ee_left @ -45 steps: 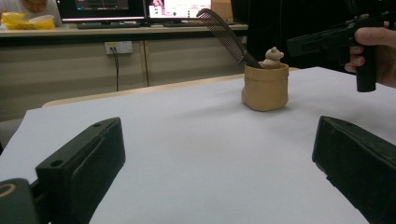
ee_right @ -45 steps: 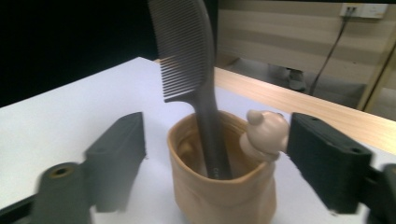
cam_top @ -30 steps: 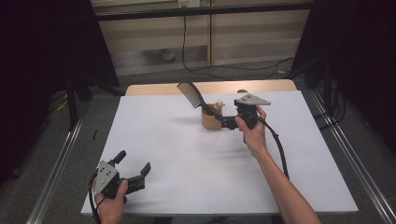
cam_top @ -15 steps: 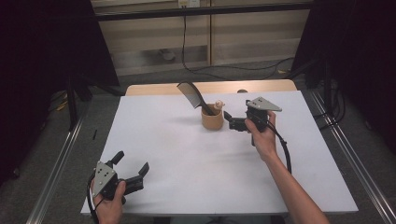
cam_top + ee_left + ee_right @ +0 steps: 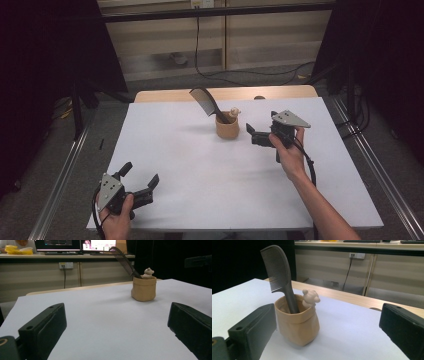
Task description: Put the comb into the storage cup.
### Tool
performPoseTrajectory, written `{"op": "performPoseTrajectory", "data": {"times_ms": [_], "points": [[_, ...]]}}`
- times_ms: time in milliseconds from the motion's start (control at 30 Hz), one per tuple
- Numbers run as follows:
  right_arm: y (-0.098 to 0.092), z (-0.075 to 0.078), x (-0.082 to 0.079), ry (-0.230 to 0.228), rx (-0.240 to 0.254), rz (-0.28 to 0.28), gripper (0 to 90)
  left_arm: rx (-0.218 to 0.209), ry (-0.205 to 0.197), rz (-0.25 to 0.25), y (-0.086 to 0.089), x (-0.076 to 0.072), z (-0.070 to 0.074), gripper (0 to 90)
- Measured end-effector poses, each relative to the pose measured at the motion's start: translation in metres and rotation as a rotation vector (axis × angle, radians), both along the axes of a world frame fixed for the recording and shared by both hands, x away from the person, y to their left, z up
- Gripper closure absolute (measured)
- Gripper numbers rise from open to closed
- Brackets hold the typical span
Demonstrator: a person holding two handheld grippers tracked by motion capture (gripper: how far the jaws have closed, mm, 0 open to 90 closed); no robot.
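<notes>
Between 2 black jaws held wide apart: a tan pouch [image 5: 297, 322], soft-sided with a rolled rim, upright on the white bench [image 5: 352, 335], nearer the left jaw and partly overlapped by it. Inside the pouch, a dark grey comb [image 5: 279, 272], handle down, head tilted toward the upper left, teeth facing left. Beside the comb, at the rim toward the right jaw, a small beige bear figure [image 5: 310, 298]. Beyond the jaws, the bench's wooden edge, then pale cabinet fronts with a wall socket [image 5: 357, 255] and hanging cable.
</notes>
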State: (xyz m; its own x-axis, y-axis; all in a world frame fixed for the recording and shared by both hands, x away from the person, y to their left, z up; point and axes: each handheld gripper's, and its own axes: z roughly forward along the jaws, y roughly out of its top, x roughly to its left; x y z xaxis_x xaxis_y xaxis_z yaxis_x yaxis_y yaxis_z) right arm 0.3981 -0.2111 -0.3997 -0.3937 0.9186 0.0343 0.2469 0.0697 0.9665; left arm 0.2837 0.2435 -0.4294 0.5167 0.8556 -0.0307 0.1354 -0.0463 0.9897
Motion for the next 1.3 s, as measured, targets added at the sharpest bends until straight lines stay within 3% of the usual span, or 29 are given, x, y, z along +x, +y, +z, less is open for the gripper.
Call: {"op": "performPoseTrajectory", "data": {"times_ms": [233,333,567,1300], "points": [[-0.002,0.001,-0.012,-0.031,-0.017,-0.004,0.1,-0.005,0.001,-0.006,0.002,-0.001,0.0,2.2],[-0.004,0.001,-0.016,-0.037,-0.01,-0.001,0.1,-0.026,0.003,-0.002,0.002,-0.002,0.0,1.7],[-0.012,-0.002,-0.028,-0.028,0.009,-0.007,0.1,-0.015,0.002,0.002,0.002,-0.002,0.0,1.7],[-0.045,-0.004,-0.061,-0.096,-0.016,-0.071,0.1,0.005,-0.003,0.018,0.001,-0.004,0.0,2.3]]}}
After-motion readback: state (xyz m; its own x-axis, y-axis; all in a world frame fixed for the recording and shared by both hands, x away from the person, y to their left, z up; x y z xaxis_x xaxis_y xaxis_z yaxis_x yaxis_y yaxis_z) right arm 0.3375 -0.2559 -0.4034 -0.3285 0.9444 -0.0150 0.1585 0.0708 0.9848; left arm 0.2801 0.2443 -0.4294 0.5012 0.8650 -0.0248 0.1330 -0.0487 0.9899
